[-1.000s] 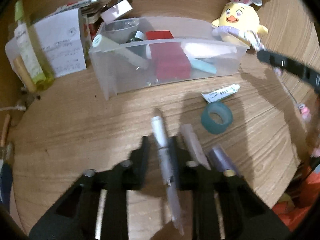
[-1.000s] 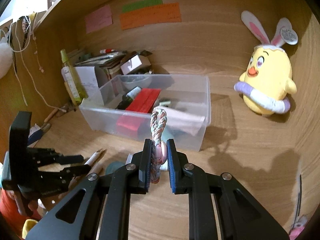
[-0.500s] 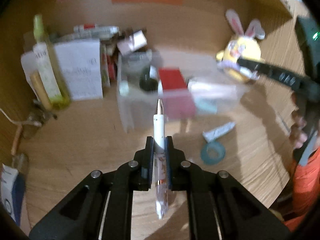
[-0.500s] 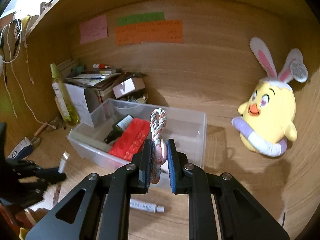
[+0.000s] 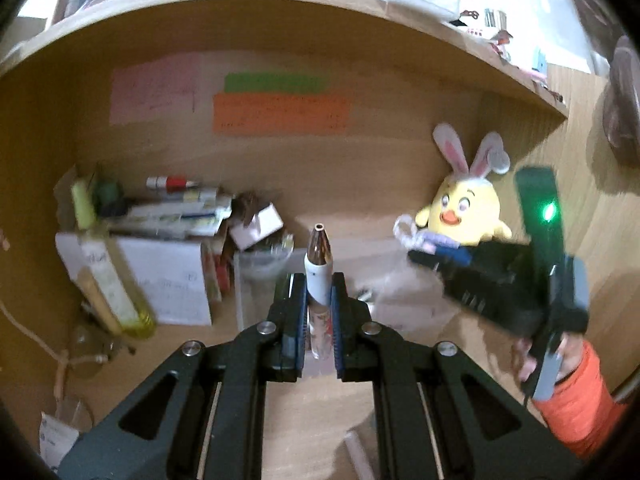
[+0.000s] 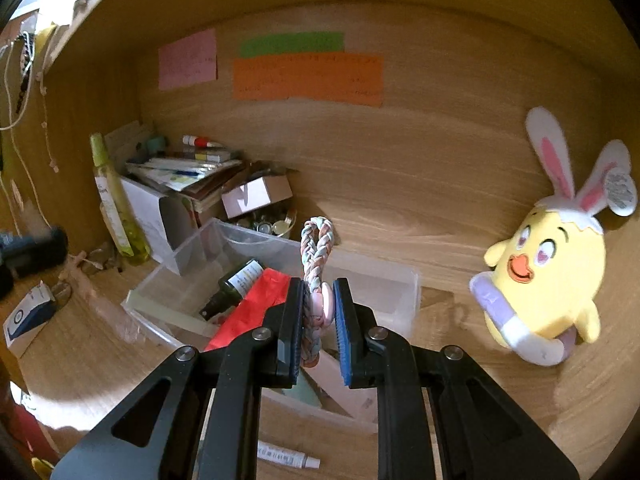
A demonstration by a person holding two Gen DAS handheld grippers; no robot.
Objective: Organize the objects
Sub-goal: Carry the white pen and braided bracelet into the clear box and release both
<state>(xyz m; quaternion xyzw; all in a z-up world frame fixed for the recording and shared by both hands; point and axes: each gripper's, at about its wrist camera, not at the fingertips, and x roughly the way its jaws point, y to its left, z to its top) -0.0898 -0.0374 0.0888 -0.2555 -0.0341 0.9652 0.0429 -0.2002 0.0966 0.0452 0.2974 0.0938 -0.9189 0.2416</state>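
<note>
My left gripper (image 5: 319,280) is shut on a white pen (image 5: 319,268) with a copper tip, held up pointing at the back wall. My right gripper (image 6: 319,285) is shut on a braided pastel bracelet (image 6: 316,248) with a pink charm, held above the clear plastic bin (image 6: 400,280). The bin holds a red box (image 6: 256,304), a dark bottle (image 6: 236,284) and other items. In the left wrist view the bin (image 5: 256,280) is blurred behind the fingers, and the right gripper (image 5: 416,236) hangs over it.
A yellow chick plush with bunny ears (image 6: 548,268) sits at the right. A yellow-green bottle (image 6: 116,216), a white box (image 6: 148,212) and stacked papers (image 6: 184,172) stand at the left. A small tube (image 6: 284,456) lies in front of the bin. Sticky notes (image 6: 308,76) hang on the back wall.
My left gripper has picked the pen off the desk and lifted it, tilting up toward the back wall. My right gripper has risen and moved forward over the bin with the bracelet.
</note>
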